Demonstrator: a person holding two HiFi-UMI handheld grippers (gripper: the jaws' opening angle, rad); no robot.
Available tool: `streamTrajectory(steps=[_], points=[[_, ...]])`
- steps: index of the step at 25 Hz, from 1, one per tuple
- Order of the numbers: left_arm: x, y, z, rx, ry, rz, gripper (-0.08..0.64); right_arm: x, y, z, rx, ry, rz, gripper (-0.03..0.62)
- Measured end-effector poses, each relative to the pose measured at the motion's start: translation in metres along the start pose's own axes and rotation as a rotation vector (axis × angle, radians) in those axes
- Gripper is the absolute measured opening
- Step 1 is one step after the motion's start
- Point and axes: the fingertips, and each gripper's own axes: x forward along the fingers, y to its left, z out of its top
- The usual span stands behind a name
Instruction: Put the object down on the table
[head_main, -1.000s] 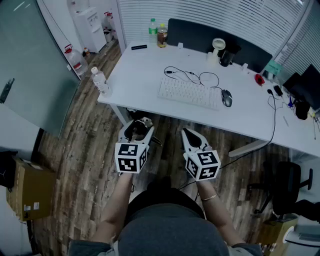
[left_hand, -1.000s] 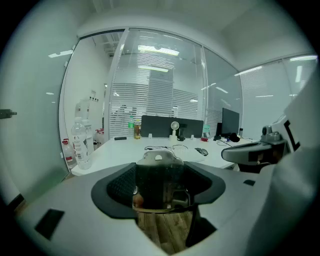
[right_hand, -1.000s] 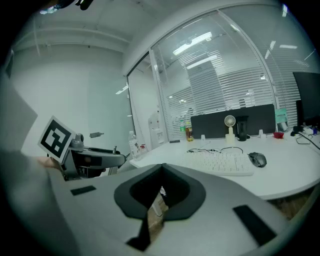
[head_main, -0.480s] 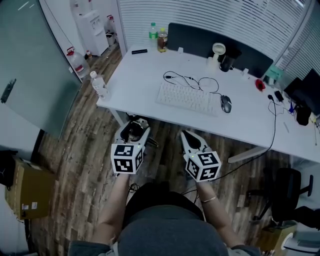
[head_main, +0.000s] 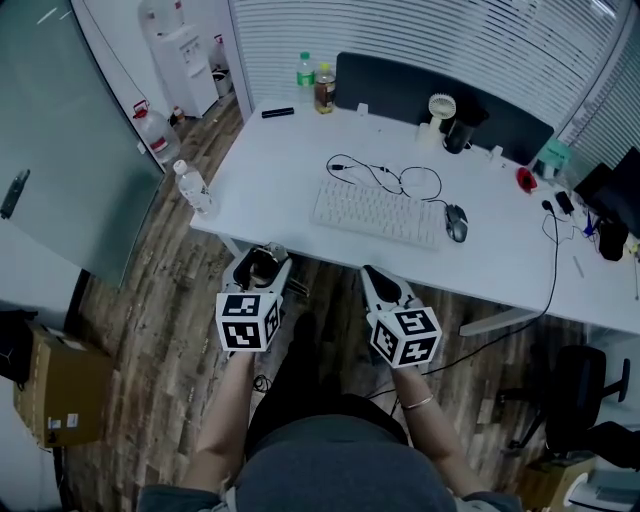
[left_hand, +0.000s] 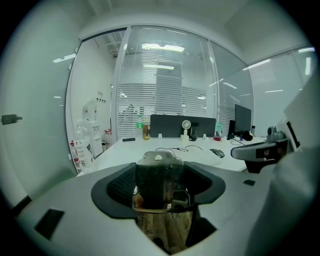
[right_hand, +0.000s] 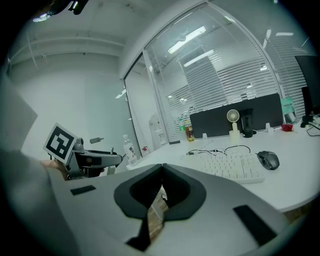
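Observation:
My left gripper (head_main: 262, 258) hangs over the wooden floor just in front of the white table (head_main: 280, 170), shut on a small dark object with a pale metal top (head_main: 263, 266). In the left gripper view the dark object (left_hand: 159, 180) fills the gap between the black pads (left_hand: 117, 186), upright, with its silvery cap uppermost. My right gripper (head_main: 372, 272) is level with the left one, also short of the table's front edge. Its jaws meet at the tips (right_hand: 161, 170) with nothing between them.
On the table lie a white keyboard (head_main: 377, 212), a mouse (head_main: 456, 222), a looped black cable (head_main: 385, 160) and a small fan (head_main: 440, 108). A water bottle (head_main: 193, 187) stands at its near left corner, two bottles (head_main: 313, 70) at the back. A cardboard box (head_main: 60, 390) sits on the floor at left.
Both grippers have drifted slightly lower and leftward in the head view. The left stays shut on the dark object and the right stays shut and empty.

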Motion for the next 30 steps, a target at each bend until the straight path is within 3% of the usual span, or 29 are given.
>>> streamTrajectory(steps=[18,30], points=[[0.167,0.081,0.067,0.047,0.018,-0.082,0.304,0.154,-0.062,0.063,0.018,0.008,-0.110,0.008],[0.235,0.110,0.076,0.062,0.055,-0.146,0.304,0.206,-0.081,0.074,0.041,0.023,-0.193,0.008]])
